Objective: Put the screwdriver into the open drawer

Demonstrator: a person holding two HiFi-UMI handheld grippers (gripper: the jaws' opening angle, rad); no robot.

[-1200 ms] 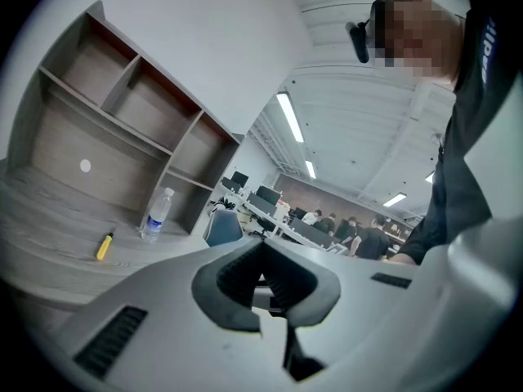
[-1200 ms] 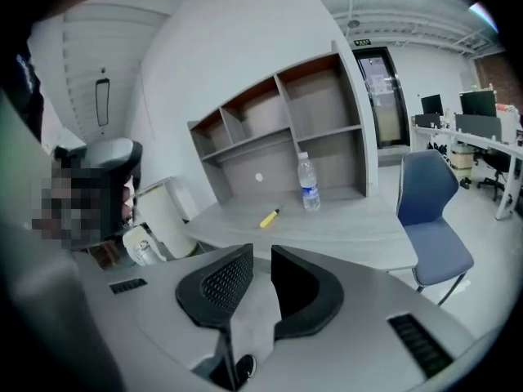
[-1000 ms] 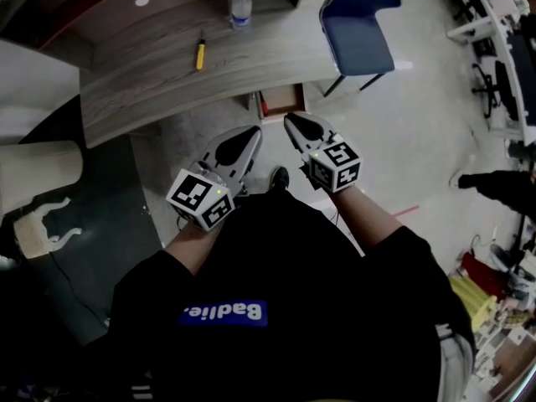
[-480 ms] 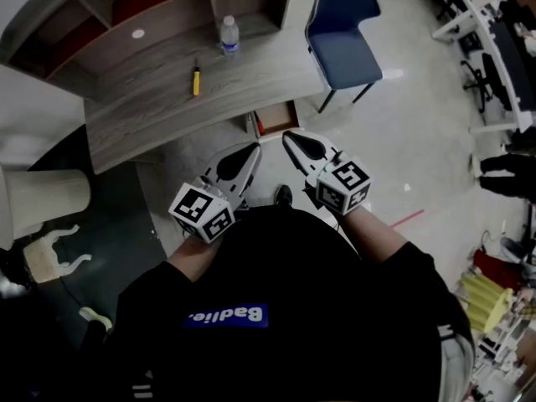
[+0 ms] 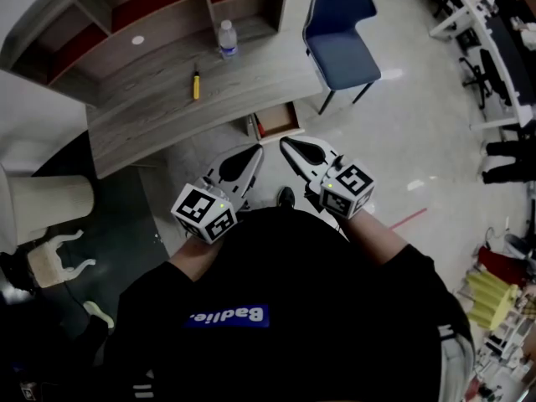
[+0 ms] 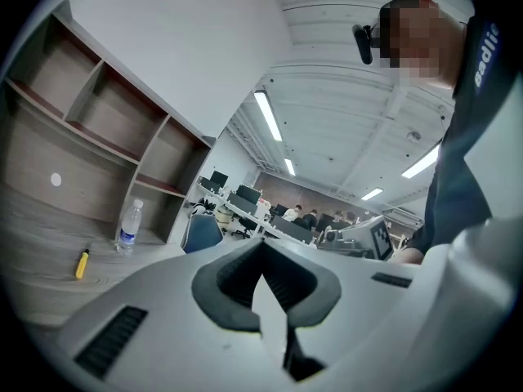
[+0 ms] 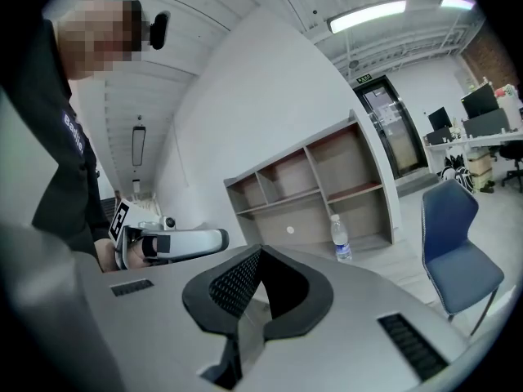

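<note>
Just ahead of my right gripper (image 5: 285,143), the desk (image 5: 151,111) hides the back of the drawer (image 5: 280,121); the screwdriver (image 5: 196,83) is too small to show its tip.

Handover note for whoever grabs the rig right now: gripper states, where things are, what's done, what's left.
Left gripper: shut, empty, held in front of the person, short of the desk.
Right gripper: shut, empty, beside the left one.
Screwdriver: lying on the desk top near the water bottle, untouched.
Drawer: open below the desk's front edge, just ahead of the gripper tips.
Done: nothing yet; the drawer is already open.
Left: reach the desk, grip the screwdriver, put it in the drawer.
</note>
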